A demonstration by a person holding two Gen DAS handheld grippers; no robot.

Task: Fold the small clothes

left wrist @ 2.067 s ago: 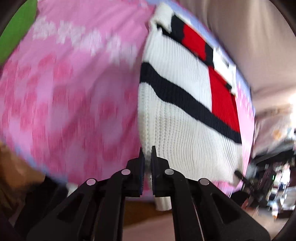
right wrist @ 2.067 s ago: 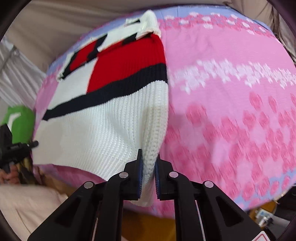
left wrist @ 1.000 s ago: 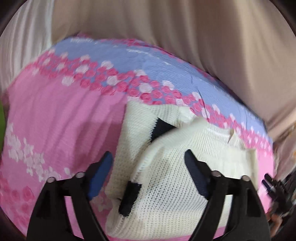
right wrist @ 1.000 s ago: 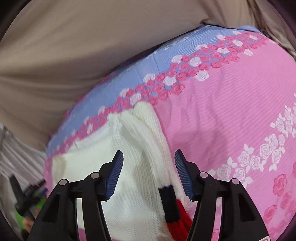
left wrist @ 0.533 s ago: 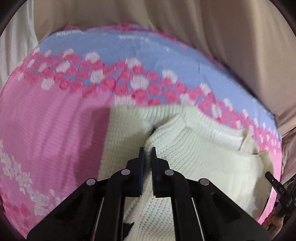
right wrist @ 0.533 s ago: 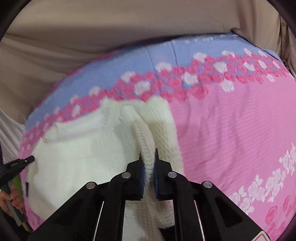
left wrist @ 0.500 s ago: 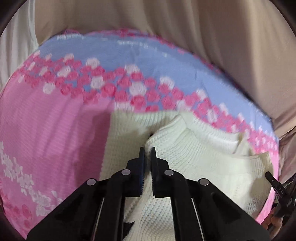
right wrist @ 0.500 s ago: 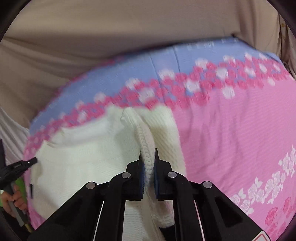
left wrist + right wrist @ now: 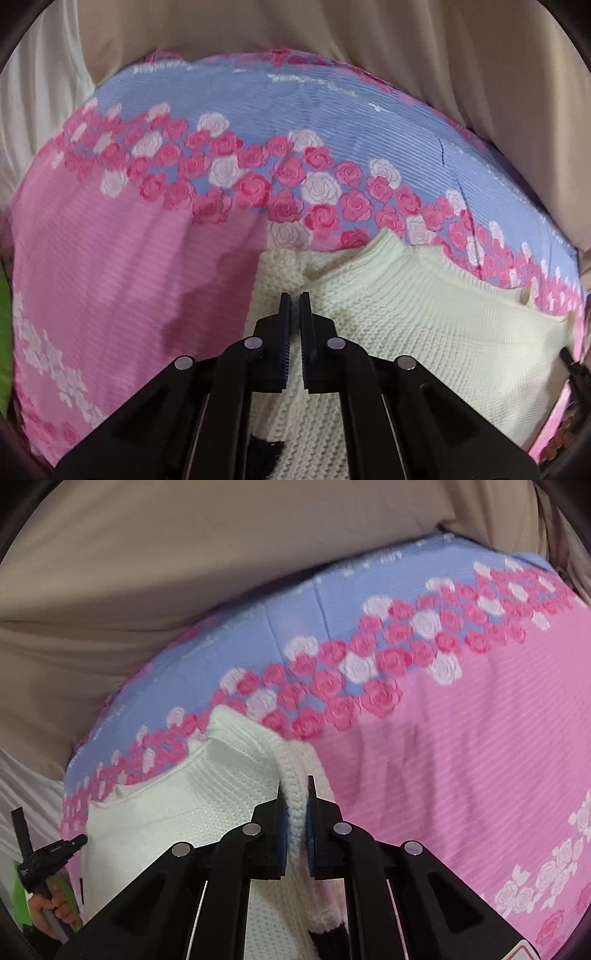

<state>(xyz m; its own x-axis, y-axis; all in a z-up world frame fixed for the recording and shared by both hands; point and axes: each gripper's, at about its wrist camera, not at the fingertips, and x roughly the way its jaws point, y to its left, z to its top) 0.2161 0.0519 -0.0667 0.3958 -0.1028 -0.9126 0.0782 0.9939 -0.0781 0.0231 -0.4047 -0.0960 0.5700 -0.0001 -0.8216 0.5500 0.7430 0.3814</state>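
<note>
A small cream knit sweater (image 9: 424, 325) with a black patch lies folded over on a pink and blue rose-print sheet (image 9: 122, 266). My left gripper (image 9: 294, 299) is shut on the sweater's left edge. In the right wrist view the sweater (image 9: 177, 812) shows white, and my right gripper (image 9: 295, 786) is shut on its thick knitted right edge, which stands up between the pads. The other gripper (image 9: 55, 849) shows at the lower left, held by a hand.
Beige fabric (image 9: 406, 55) rises behind the sheet's far edge, also in the right wrist view (image 9: 147, 572). The sheet (image 9: 480, 757) stretches bare to the right of the sweater. A green object (image 9: 62, 897) sits at the lower left edge.
Both grippers carried the sweater's bottom edge up over its top, opened, then shut again on the folded edges. In the last half second they moved slightly nearer the far blue border.
</note>
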